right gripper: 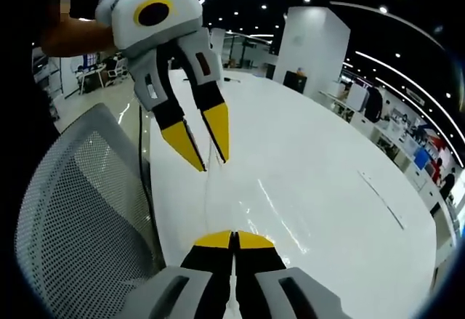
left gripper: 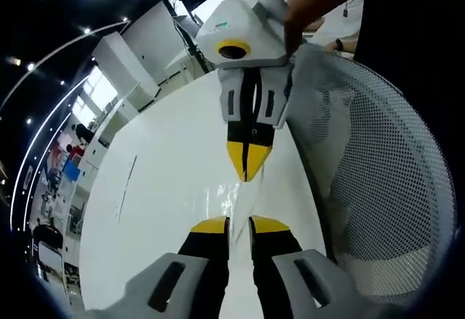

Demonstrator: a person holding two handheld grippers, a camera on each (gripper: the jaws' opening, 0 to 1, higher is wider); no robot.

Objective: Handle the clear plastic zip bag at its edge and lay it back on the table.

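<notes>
Left gripper view: the bag [left gripper: 231,201], clear and hard to trace, lies on the white table [left gripper: 167,181], between the two grippers. Left gripper [left gripper: 238,226] stands narrowly parted, apparently around the bag's near edge. Right gripper [left gripper: 248,165], opposite, is closed at the tips, seemingly pinching the far edge. A mesh chair [left gripper: 378,181] stands beside the table.

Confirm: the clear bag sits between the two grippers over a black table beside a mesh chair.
Wrong colour: the table is white, not black; the right gripper view shows it. The clear bag does sit between left gripper and right gripper, beside the mesh chair.
</notes>
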